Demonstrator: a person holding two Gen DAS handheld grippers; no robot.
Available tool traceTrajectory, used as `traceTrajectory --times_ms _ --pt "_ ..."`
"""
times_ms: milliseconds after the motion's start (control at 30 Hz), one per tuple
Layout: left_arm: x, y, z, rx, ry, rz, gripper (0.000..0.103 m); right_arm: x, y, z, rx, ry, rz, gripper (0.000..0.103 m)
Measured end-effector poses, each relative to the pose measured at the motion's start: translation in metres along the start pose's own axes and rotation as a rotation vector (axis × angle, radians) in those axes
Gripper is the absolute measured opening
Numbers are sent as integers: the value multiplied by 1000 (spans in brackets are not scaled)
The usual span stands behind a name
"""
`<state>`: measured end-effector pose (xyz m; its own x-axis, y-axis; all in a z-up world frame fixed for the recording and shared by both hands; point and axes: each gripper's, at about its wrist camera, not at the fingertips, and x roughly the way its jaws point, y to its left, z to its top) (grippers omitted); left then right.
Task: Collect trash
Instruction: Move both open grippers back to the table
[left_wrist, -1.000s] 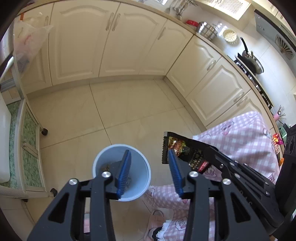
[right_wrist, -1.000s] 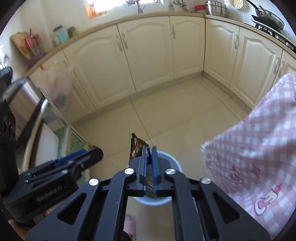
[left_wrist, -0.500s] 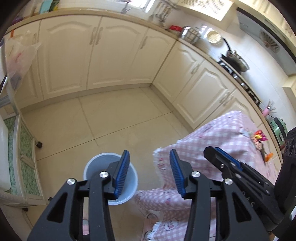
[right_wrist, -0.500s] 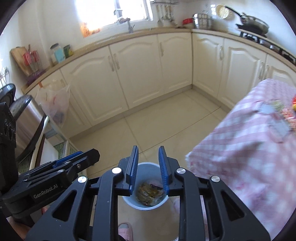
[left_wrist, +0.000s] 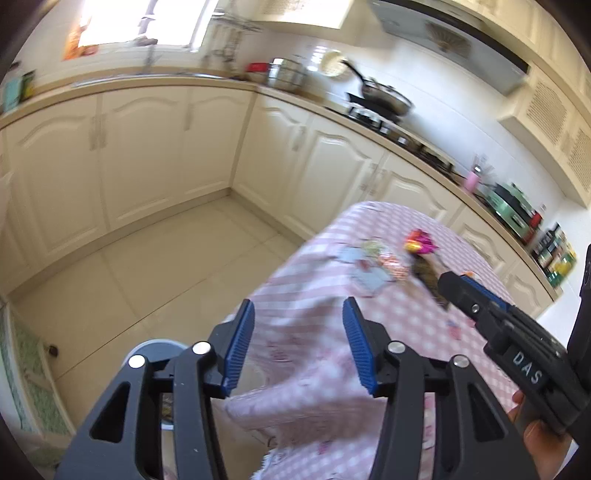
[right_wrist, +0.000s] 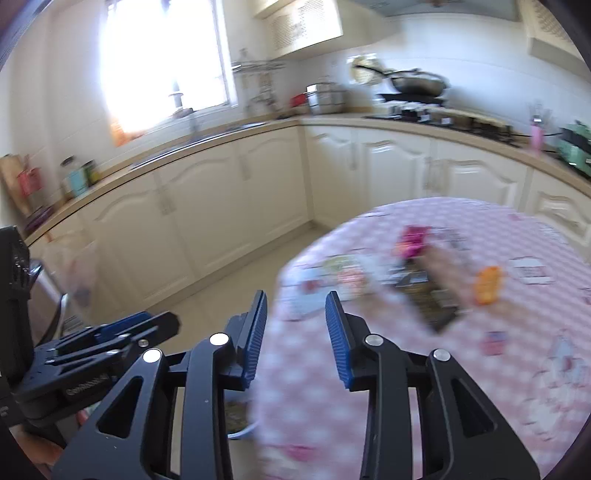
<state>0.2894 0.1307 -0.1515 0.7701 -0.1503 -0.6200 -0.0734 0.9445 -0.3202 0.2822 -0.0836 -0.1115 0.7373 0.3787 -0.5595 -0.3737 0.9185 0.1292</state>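
Two grippers, left gripper (left_wrist: 298, 347) and right gripper (right_wrist: 296, 336), jaws spread, empty, above pink checked tablecloth (left_wrist: 406, 321)

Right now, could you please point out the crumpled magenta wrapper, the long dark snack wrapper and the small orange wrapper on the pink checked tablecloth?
crumpled magenta wrapper (left_wrist: 421, 244), left wrist view, its bright centre.
long dark snack wrapper (right_wrist: 430, 299), right wrist view, mid-length of its blurred body.
small orange wrapper (right_wrist: 487, 285), right wrist view, its middle.

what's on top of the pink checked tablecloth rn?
On the pink checked tablecloth: a magenta wrapper, an orange wrapper, a dark snack packet and pale scraps, too blurred to identify. The near edge is covered by the grippers.
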Motion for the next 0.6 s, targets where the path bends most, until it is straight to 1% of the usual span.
traceTrajectory --times_ms 67,133,167,200,333,433,467,567,600 --pt "10 -22 2 26 14 -17 51 -8 -27 2 32 -12 -33 35" --pt "21 -41 4 50 30 -27 55 -14 -56 2 62 -19 -71 38" --pt "27 -50 5 61 37 -33 58 -15 -62 0 70 -22 -87 40" --pt "32 -57 5 70 41 -38 60 -16 -77 0 84 -22 -113 42" --pt "59 -86 10 122 73 -39 61 -14 -122 -3 139 -4 -165 49" --pt "82 -101 14 159 98 -25 61 -3 -144 -3 162 23 -199 54" --pt "90 -105 16 169 108 -25 61 2 -151 -3 168 35 -203 56" --pt "112 -111 21 189 134 -2 61 14 -163 -3 181 76 -207 57" --pt "117 -112 21 192 139 6 61 19 -167 -2 186 89 -203 59"
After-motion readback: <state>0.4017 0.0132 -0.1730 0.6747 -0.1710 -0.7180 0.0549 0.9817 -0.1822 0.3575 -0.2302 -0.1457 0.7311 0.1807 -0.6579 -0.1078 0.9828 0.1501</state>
